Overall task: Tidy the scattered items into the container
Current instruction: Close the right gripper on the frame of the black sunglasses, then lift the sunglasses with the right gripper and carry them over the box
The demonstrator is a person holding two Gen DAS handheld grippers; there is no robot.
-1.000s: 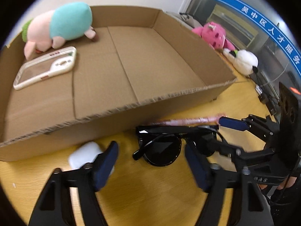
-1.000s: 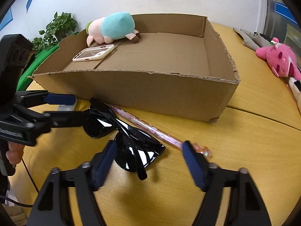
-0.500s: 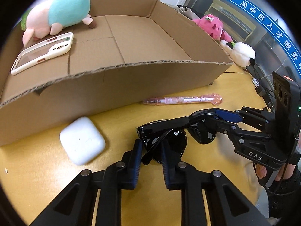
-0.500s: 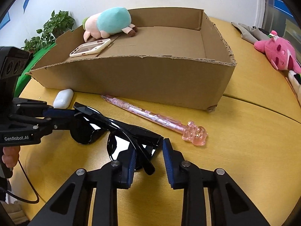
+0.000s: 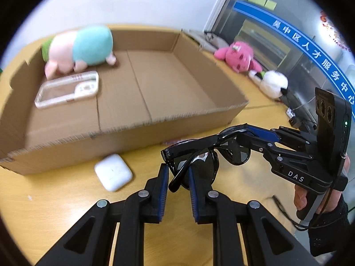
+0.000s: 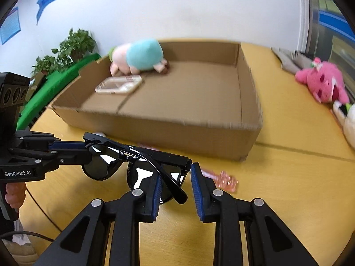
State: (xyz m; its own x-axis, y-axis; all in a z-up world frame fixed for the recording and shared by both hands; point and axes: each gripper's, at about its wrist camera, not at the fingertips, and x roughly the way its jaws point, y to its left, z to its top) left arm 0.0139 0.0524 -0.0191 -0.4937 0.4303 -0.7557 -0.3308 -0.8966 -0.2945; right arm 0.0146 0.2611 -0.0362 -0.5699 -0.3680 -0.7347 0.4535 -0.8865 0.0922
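Nearest, left gripper (image 5: 176,178) closed on the end of the sunglasses (image 5: 199,153), pads pinching lens and folded arm. Right gripper (image 6: 175,178) closed on the opposite end of the same sunglasses (image 6: 133,161), its left pad against the lens, right pad just off the frame corner; also seen from the left wrist view as the right gripper (image 5: 255,136) clamped on the far hinge. Sunglasses held level between both grippers, lifted clear of the table (image 5: 55,199), just short of the box's near wall. Below and left, white earbud case (image 5: 113,171) flat on the table, just beside the box (image 5: 133,128). Under the sunglasses, pink pen (image 6: 224,178) on the table, partly hidden, its ornament end showing right of the right gripper. Beyond, open cardboard box (image 6: 199,133) holding a clear phone case (image 5: 67,88) at its far left and, touching it behind, a pink-and-teal plush (image 5: 82,48) against the back wall. Further right, outside the box, pink plush (image 5: 238,56) and white plush (image 5: 274,83) lying on the table. Farthest left in the right wrist view, potted plant (image 6: 66,51) against the wall.
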